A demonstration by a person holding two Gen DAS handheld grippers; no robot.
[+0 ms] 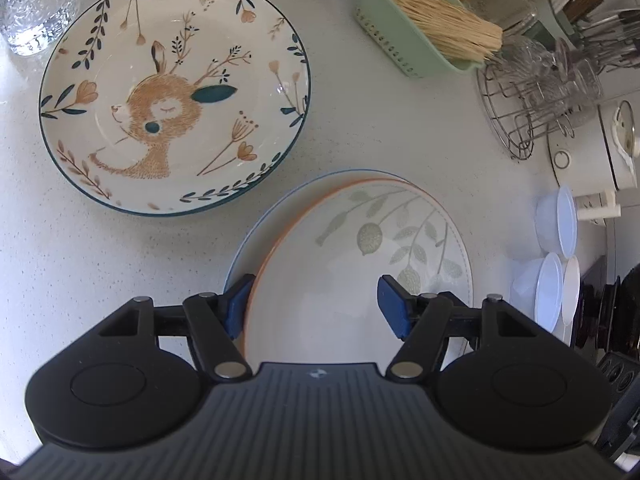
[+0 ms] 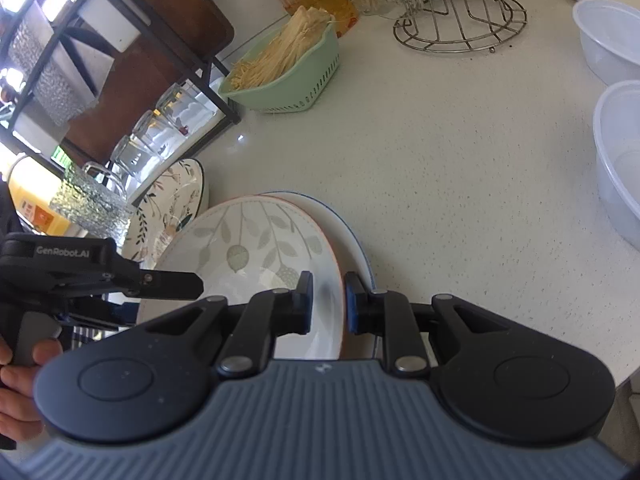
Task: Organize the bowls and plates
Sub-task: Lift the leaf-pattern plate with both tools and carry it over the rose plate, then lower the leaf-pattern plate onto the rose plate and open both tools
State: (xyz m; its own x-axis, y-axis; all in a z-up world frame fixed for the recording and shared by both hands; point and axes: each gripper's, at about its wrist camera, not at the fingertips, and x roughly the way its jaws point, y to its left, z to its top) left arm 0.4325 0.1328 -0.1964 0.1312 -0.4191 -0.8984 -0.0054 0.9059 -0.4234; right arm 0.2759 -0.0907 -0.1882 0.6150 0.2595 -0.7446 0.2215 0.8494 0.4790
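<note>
An orange-rimmed leaf plate (image 1: 360, 264) lies on a blue-rimmed plate (image 1: 256, 236) on the white counter. My left gripper (image 1: 316, 304) is open, its fingers straddling the leaf plate's near left rim. My right gripper (image 2: 327, 302) is shut on the leaf plate's right rim (image 2: 340, 280), with the blue-rimmed plate (image 2: 352, 236) beneath. A deer-pattern plate (image 1: 176, 92) sits apart at the far left, and shows in the right wrist view (image 2: 172, 204). Clear plastic bowls (image 2: 616, 128) stand at the right, and they show in the left wrist view (image 1: 556, 240).
A green basket of noodles (image 1: 420, 28) and a wire glass rack (image 1: 528, 108) stand at the back. A textured glass (image 1: 32, 4) is at the far left. A black shelf with glasses (image 2: 160, 136) stands left of the plates. The counter edge (image 2: 624, 376) is near right.
</note>
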